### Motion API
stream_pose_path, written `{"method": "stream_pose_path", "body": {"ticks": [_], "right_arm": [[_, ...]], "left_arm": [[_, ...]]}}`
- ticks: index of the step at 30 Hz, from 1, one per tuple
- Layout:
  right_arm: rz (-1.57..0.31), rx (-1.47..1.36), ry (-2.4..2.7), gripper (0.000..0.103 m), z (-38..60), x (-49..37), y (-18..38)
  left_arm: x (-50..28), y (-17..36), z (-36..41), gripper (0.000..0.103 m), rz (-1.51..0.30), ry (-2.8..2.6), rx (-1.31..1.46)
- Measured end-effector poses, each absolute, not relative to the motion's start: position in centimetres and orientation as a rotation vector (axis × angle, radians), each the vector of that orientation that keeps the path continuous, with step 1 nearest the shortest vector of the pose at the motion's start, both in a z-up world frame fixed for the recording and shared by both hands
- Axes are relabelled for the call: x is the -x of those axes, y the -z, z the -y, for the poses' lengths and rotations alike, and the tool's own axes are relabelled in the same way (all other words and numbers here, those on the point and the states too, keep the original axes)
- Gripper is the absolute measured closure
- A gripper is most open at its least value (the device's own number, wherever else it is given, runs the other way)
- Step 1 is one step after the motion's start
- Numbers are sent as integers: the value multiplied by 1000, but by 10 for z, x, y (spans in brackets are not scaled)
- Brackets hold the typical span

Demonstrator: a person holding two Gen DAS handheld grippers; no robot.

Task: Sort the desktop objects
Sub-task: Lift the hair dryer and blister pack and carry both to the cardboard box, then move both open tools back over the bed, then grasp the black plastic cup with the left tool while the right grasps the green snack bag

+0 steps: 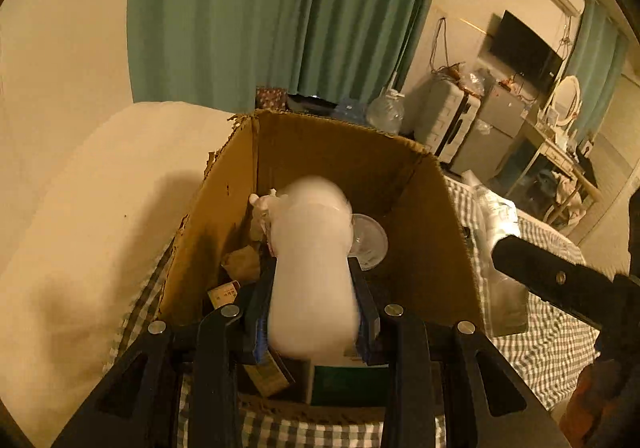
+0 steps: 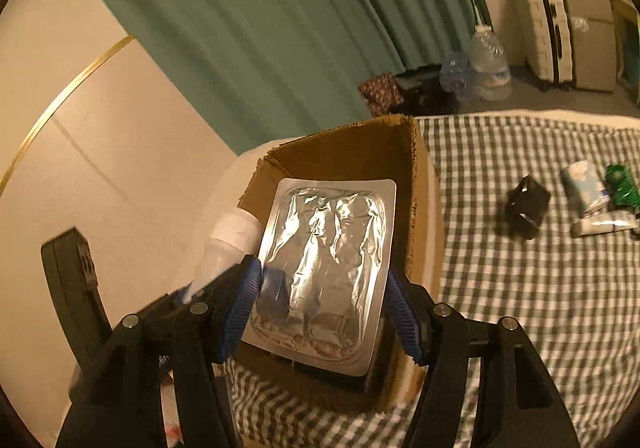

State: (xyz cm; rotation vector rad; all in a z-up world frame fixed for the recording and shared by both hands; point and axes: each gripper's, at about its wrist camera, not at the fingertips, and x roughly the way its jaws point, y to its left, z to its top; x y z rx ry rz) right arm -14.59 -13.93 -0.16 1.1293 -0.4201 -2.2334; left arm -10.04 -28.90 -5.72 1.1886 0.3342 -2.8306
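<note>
An open cardboard box (image 1: 440,248) stands on a green-checked cloth and holds several small items, among them a clear round lid (image 1: 370,242) and small cartons. My left gripper (image 1: 312,268) is shut on a white bottle (image 1: 314,216), blurred, held over the box's inside. My right gripper (image 2: 322,272) is shut on a silver foil blister pack (image 2: 328,268), its blue pads on the pack's two side edges, above the same box (image 2: 420,208). In the right wrist view the white bottle (image 2: 232,236) shows just left of the pack.
A white pillow (image 1: 100,208) lies left of the box. On the checked cloth (image 2: 520,288) to the right lie a black object (image 2: 526,206), a tissue pack (image 2: 584,188), a green packet (image 2: 620,184) and a tube (image 2: 604,224). Clear plastic (image 1: 500,248) rests against the box's right wall.
</note>
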Motion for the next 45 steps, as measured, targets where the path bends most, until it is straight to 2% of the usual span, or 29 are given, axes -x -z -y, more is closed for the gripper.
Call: {"method": "stream_pose_path", "body": {"ticks": [1, 2, 4, 8, 13, 23, 26, 29, 31, 36, 42, 45], "right_arm": [[437, -1139, 2221, 36, 140, 150, 3], [450, -1143, 2214, 30, 139, 153, 4], [468, -1135, 2230, 28, 133, 157, 5], [533, -1135, 2250, 28, 109, 160, 6], [502, -1111, 2396, 28, 64, 152, 0], [392, -1003, 2661, 28, -34, 107, -33], [364, -962, 2723, 28, -65, 94, -38], [306, -910, 2846, 28, -96, 83, -42], [331, -907, 2847, 28, -117, 83, -41], [439, -885, 2884, 28, -160, 91, -23], [407, -885, 2955, 27, -183, 104, 10], [384, -887, 2935, 20, -187, 115, 25]], "left_arm": [[102, 59, 289, 61, -323, 2830, -1195], [105, 61, 288, 44, -311, 2831, -1211], [107, 62, 286, 29, -283, 2820, -1209], [103, 60, 281, 21, -276, 2823, -1194], [101, 54, 255, 21, -230, 2855, -1210], [81, 55, 155, 15, -265, 2947, -1266], [77, 58, 126, 3, -255, 2929, -1284], [75, 62, 95, 3, -256, 2947, -1303], [74, 67, 77, 3, -218, 2953, -1313], [84, 78, 44, 2, -77, 2991, -1320], [112, 105, 33, 2, 28, 2950, -1302], [133, 122, 31, 2, 44, 2923, -1286]]}}
